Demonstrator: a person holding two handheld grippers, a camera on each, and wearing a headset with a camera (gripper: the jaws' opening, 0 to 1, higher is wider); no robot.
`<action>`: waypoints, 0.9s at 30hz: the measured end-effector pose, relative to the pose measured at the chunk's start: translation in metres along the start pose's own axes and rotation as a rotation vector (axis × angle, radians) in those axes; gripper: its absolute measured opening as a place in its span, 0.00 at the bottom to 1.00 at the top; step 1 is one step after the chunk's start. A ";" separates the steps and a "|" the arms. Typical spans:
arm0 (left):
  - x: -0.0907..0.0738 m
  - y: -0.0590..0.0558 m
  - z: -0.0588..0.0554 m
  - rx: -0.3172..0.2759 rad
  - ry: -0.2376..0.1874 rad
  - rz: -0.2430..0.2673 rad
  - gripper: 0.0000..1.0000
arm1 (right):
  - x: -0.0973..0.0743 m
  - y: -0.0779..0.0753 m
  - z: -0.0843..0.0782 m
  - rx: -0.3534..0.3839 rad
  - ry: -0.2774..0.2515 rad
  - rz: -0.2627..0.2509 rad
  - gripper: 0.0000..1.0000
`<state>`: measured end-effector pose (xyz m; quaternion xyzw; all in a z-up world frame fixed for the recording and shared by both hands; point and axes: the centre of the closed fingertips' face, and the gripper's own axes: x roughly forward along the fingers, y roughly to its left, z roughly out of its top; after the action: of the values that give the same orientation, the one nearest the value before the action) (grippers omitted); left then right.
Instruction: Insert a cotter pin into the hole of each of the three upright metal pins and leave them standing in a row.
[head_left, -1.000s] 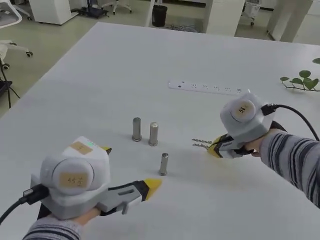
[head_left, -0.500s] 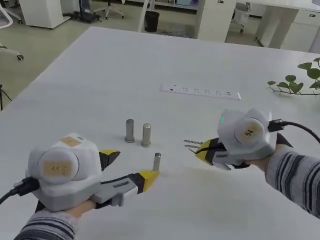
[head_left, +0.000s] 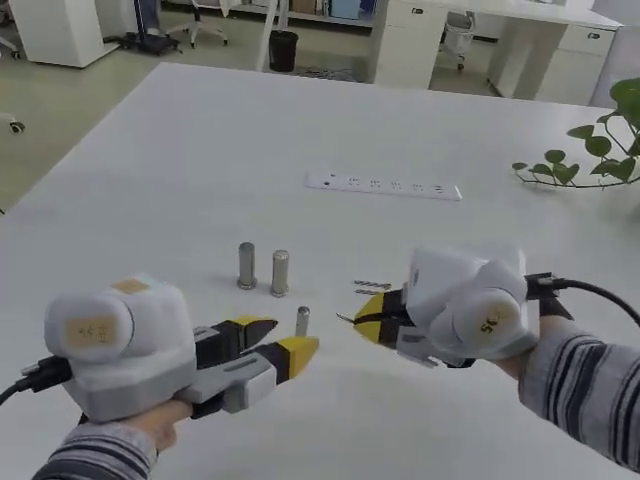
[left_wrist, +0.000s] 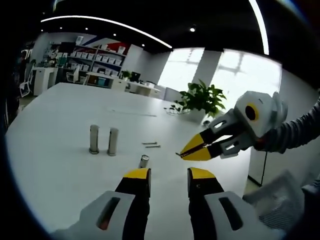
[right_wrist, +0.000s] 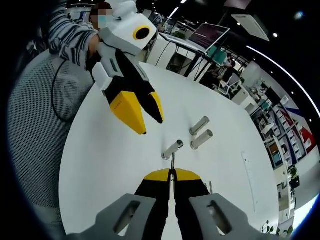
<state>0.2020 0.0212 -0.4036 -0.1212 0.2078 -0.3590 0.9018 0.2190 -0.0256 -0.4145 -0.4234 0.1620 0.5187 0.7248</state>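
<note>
Right gripper is pressed together on a cotter pin, whose free end sticks out past the yellow tips toward the near pin. From the left gripper view I see a clear gap between that end and the pin. Left gripper has its jaws spread, with the tips just beside the near pin on my side of it, not touching as far as I can tell. That pin stands upright between the two tools, so room around it is tight. Both back pins stand upright side by side, slightly apart, well clear of either tool. Two spare cotters lie flat just ahead of the right gripper. Beyond them the table runs open up to a power strip. Its left and far edges lie well away from the work. Some plant leaves reach in at the far right.
</note>
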 end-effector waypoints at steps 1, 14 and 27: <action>0.001 -0.002 -0.002 -0.002 0.009 -0.008 0.22 | 0.000 0.003 0.002 -0.007 -0.003 0.004 0.00; 0.007 -0.014 -0.015 -0.055 0.052 -0.078 0.09 | -0.002 0.034 0.012 -0.130 -0.021 0.052 0.00; 0.007 -0.022 -0.021 -0.085 0.070 -0.115 0.00 | 0.002 0.040 0.018 -0.159 -0.037 0.074 0.00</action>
<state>0.1837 -0.0005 -0.4157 -0.1584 0.2471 -0.4052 0.8658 0.1799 -0.0062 -0.4228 -0.4637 0.1224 0.5639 0.6723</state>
